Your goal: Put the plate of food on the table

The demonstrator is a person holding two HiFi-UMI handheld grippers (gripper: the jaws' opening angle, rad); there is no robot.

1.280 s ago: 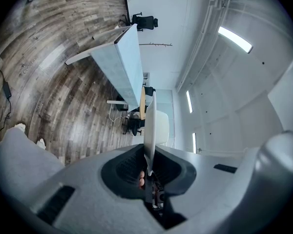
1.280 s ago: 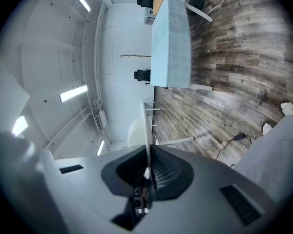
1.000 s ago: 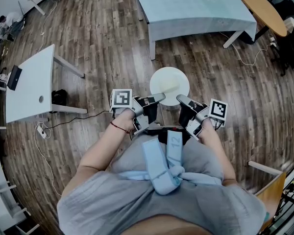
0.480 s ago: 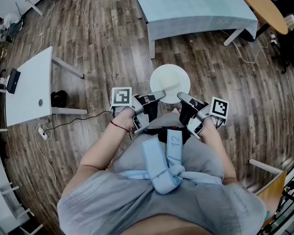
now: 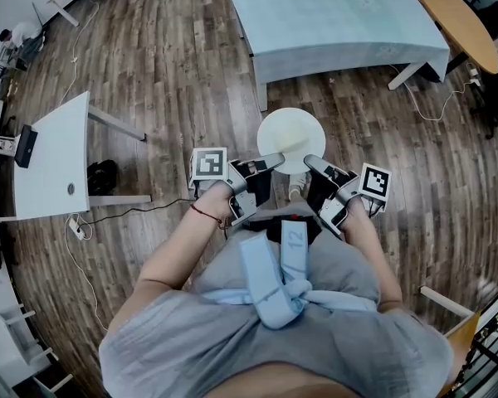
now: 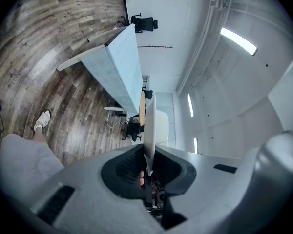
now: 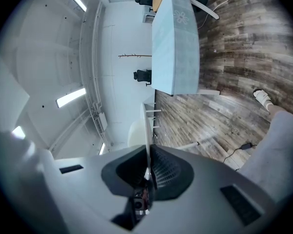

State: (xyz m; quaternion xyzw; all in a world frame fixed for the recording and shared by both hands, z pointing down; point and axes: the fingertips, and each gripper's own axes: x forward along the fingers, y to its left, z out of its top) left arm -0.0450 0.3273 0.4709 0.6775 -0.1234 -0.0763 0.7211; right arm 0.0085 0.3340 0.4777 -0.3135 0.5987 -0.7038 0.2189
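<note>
- Head view: the white plate (image 5: 290, 139) is hanging over open wooden floor (image 5: 174, 73), just short of the near edge of the blue-covered desk (image 5: 332, 15). The left hand-held gripper (image 5: 272, 162) and right hand-held gripper (image 5: 310, 162) are pinching its near rim.
- Left gripper view: the jaws are clamping the plate rim, seen edge-on.
- Right gripper view: the jaws are gripping the rim likewise, with the desk edge lying ahead across bare floor.
</note>
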